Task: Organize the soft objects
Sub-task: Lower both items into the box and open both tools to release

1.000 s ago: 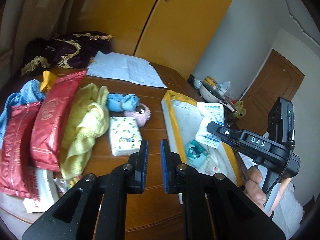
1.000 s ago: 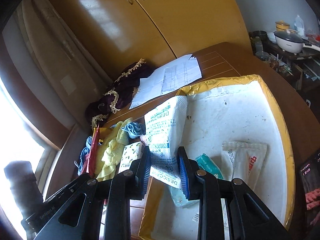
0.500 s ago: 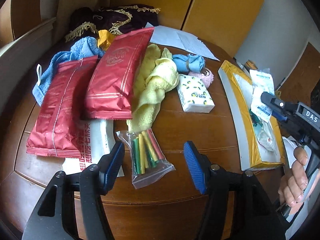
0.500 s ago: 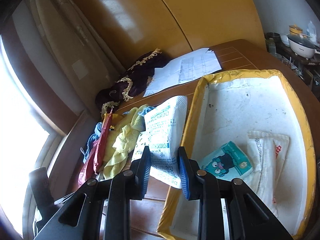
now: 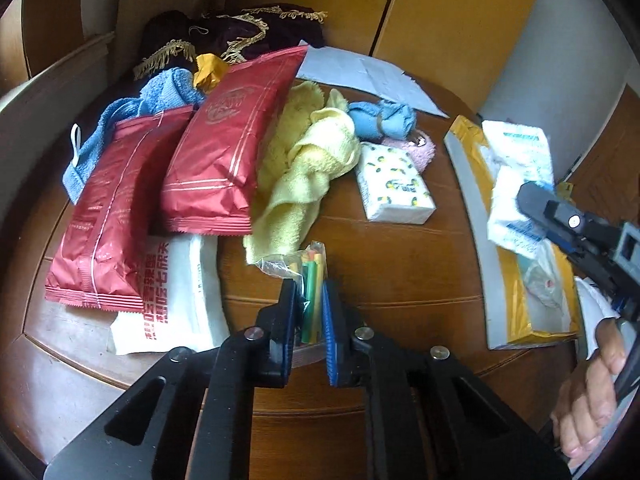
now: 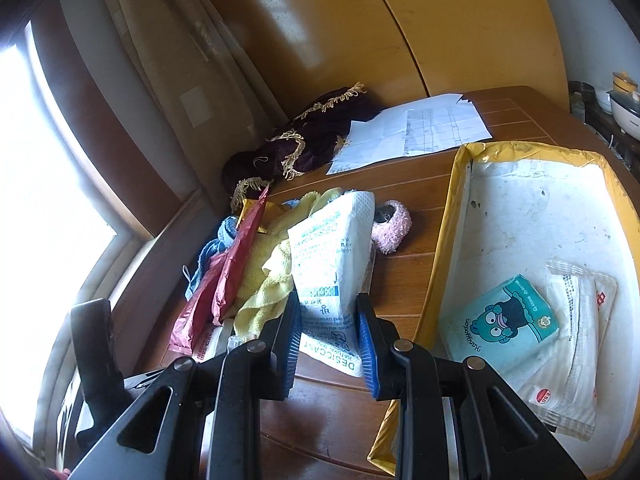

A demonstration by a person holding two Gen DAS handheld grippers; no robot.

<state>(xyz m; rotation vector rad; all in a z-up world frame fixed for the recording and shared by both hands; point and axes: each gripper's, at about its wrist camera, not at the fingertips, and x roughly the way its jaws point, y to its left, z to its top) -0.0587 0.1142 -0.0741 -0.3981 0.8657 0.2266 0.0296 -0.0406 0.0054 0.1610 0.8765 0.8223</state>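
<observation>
L gripper [image 5: 310, 312] fingers clamp straw bag [image 5: 304, 280]; R gripper [image 6: 329, 334] fingers grip desiccant pack [image 6: 328, 264].

A lived-in room of a home: a wooden table [image 5: 400, 256] stands against tall yellow-brown cupboard doors [image 6: 460, 20], with a curtain [image 6: 180, 60] beside a bright window [image 6: 36, 200]. Household clutter covers the tabletop, including a yellow towel [image 5: 308, 168], and a cooking pot [image 6: 626, 110] sits on a side shelf.

Left gripper [image 5: 311, 312] jaws nearly closed; right gripper [image 6: 329, 336] jaws parted.
</observation>
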